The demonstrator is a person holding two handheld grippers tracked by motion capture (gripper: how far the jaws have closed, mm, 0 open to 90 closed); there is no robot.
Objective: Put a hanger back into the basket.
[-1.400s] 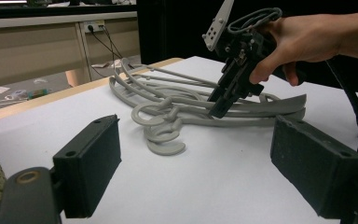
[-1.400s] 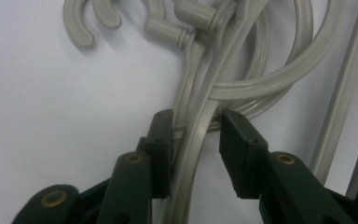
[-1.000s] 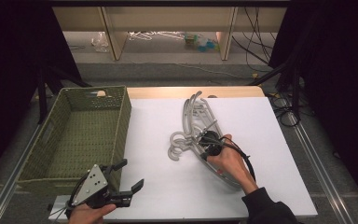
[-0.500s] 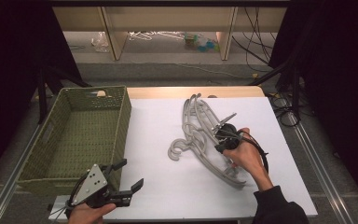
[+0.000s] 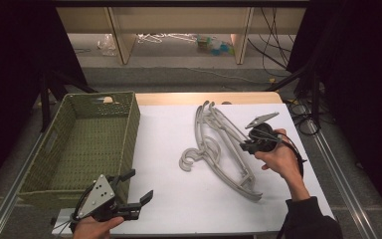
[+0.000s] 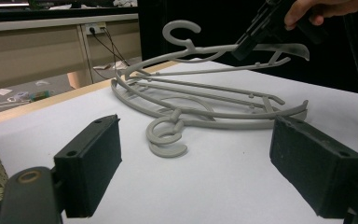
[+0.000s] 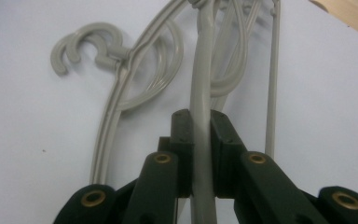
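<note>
Grey plastic hangers [image 5: 219,149] lie in a loose pile on the white bench [image 5: 169,199], right of centre, their hooks pointing toward the woven green basket [image 5: 74,144] that stands at the left edge. The right gripper [image 7: 201,126] is clamped on the arm of the top hanger [image 6: 214,49], its pads pressing both sides of the grey bar; seen from the left gripper view, this hanger is tilted up off the pile, hook raised, while the others rest flat beneath it. The left gripper [image 6: 196,154] is held low at the near left corner of the bench, just beside the basket, jaws spread wide with nothing between them.
</note>
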